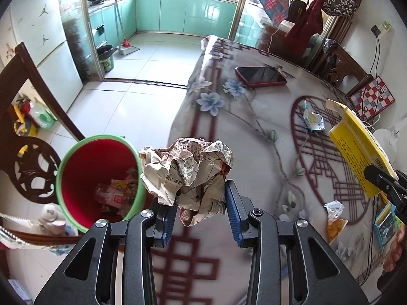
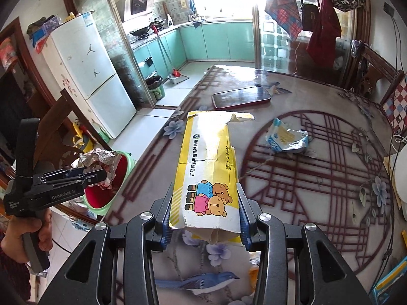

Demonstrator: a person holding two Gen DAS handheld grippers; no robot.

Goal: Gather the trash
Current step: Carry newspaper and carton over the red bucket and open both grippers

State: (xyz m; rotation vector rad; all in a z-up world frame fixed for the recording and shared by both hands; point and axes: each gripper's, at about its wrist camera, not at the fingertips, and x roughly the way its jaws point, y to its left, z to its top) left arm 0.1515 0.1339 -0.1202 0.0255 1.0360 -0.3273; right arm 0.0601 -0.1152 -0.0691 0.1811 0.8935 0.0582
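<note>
Left gripper (image 1: pixel 201 212) pinches a light, crushable paper wad (image 1: pixel 187 172) low; right gripper (image 2: pixel 206 216) clamps a stiff, thin box (image 2: pixel 207 167) at its near end.

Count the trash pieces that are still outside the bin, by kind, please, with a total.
Crumpled newspaper ball, held in the left gripper: 1
Yellow carton, held in the right gripper: 1
Blue-and-white wrapper on the table: 1
Orange-and-white wrapper on the table: 1
Total: 4
</note>
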